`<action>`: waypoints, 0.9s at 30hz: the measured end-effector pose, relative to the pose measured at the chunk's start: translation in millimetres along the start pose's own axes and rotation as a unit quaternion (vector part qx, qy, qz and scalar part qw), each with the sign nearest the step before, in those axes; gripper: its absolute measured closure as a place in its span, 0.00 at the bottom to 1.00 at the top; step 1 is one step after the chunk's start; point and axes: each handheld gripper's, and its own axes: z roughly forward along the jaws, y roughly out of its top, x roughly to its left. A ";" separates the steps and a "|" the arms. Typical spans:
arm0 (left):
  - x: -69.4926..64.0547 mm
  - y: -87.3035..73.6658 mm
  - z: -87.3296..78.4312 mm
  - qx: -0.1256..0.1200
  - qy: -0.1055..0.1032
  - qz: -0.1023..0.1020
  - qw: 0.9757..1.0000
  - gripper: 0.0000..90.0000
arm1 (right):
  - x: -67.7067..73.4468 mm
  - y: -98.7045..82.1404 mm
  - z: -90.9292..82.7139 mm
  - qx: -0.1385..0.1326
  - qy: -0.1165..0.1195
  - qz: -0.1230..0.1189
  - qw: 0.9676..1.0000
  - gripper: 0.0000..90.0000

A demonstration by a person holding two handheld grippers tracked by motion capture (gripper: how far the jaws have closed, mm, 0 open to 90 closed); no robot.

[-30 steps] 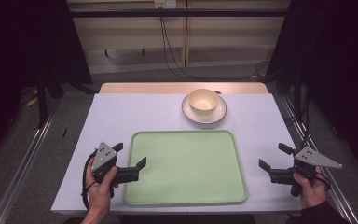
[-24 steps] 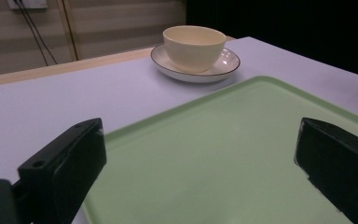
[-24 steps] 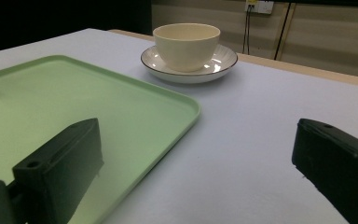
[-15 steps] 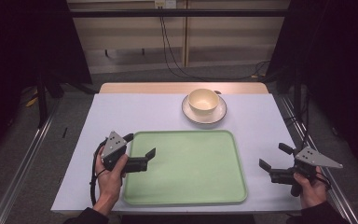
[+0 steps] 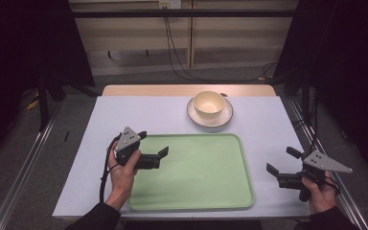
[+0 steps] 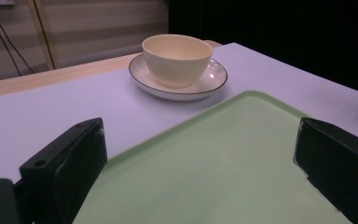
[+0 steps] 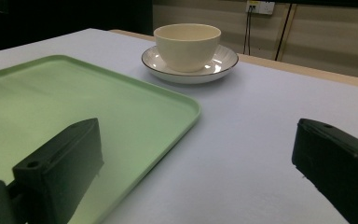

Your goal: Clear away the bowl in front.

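Tray (image 5: 206, 172): 1 | bowl (image 5: 209, 103): 1 | saucer (image 5: 223, 119): 1 | left gripper (image 5: 152, 143), right gripper (image 5: 281, 160): both released

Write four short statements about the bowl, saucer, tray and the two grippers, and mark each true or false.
1. The bowl sits on the saucer. True.
2. The tray holds the bowl. False: the tray is bare, and the bowl stands beyond its far edge.
3. The left gripper is over the tray's left edge, jaws open. True.
4. The right gripper grips the saucer. False: it is open, right of the tray, holding nothing.
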 end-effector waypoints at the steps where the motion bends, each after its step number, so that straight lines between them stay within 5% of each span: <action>1: 0.1 1.6 2.1 -0.002 0.003 0.005 1.000 0.03 | -0.2 0.0 -0.2 -0.001 -0.001 -0.001 1.000 0.01; 10: 0.6 5.5 24.0 0.006 -0.007 0.009 1.000 0.03 | -0.6 0.7 -1.5 -0.009 0.002 -0.002 1.000 0.01; 15: -1.2 11.8 31.9 0.006 -0.017 -0.009 1.000 0.02 | 0.6 1.1 -1.6 -0.015 0.009 -0.001 1.000 0.00; 24: -7.1 18.3 51.3 0.010 -0.024 0.001 1.000 0.02 | 1.3 1.2 -1.0 -0.018 0.011 -0.004 1.000 0.00; 27: -8.8 22.8 59.6 0.009 -0.042 -0.004 0.999 0.02 | 0.6 0.4 -0.7 -0.014 0.015 -0.010 1.000 0.00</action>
